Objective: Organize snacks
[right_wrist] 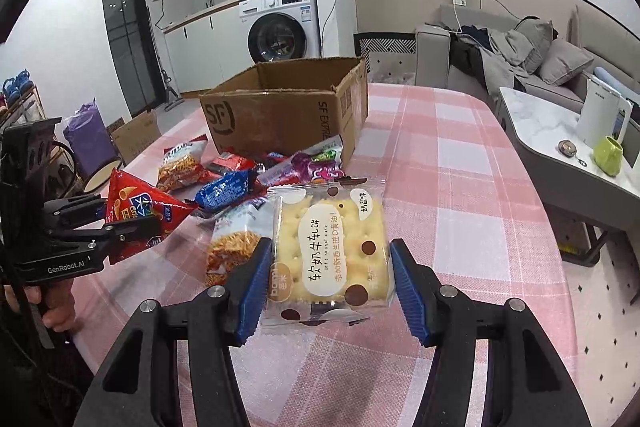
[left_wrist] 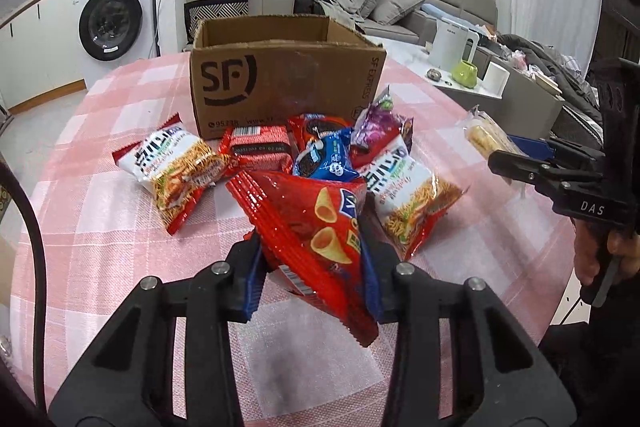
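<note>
My left gripper (left_wrist: 312, 255) is shut on a red cone-snack bag (left_wrist: 320, 223), lifted just above the pink checked table. The right wrist view shows that bag (right_wrist: 136, 211) in the left gripper (right_wrist: 100, 217) at the left. My right gripper (right_wrist: 330, 255) is shut on a clear pack of nougat crackers (right_wrist: 332, 255), its blue pads pressing both sides. An open SF cardboard box (left_wrist: 280, 79) stands behind the snack pile. Two noodle packs (left_wrist: 176, 167) (left_wrist: 412, 203), a blue cookie pack (left_wrist: 324, 159), a red pack (left_wrist: 260, 147) and a purple pack (left_wrist: 380, 127) lie before it.
A low side table (right_wrist: 532, 131) to the right carries a white kettle (right_wrist: 604, 119) and a green cup (right_wrist: 608, 155). A sofa (right_wrist: 560, 67) and a washing machine (right_wrist: 280, 31) stand beyond. A person's hand (right_wrist: 56, 307) holds the left gripper's handle.
</note>
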The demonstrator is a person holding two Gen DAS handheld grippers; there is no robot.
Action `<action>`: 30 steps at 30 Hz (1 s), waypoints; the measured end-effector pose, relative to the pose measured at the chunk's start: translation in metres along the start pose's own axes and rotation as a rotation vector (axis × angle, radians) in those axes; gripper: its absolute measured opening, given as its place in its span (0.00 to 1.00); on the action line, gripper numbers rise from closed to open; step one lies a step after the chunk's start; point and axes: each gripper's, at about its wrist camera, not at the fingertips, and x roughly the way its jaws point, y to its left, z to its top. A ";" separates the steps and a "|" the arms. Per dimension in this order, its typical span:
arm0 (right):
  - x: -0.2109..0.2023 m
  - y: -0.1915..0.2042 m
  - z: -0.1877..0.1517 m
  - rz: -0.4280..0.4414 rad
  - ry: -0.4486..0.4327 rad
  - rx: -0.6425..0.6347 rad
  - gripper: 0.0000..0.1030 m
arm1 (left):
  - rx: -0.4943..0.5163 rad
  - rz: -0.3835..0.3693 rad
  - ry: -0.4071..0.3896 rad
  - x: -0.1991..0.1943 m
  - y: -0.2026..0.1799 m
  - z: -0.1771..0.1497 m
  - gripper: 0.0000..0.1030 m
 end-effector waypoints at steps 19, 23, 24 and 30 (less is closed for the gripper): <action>-0.013 0.015 0.039 0.012 -0.063 0.021 0.57 | -0.001 0.024 -0.096 -0.026 0.007 0.039 0.36; -0.015 0.020 0.051 0.017 -0.082 0.020 0.57 | 0.001 0.028 -0.105 -0.027 0.007 0.047 0.36; -0.015 0.021 0.055 0.017 -0.088 0.021 0.57 | 0.001 0.028 -0.107 -0.027 0.007 0.049 0.36; -0.012 0.024 0.072 0.034 -0.099 0.044 0.57 | -0.008 0.034 -0.124 -0.026 0.011 0.062 0.36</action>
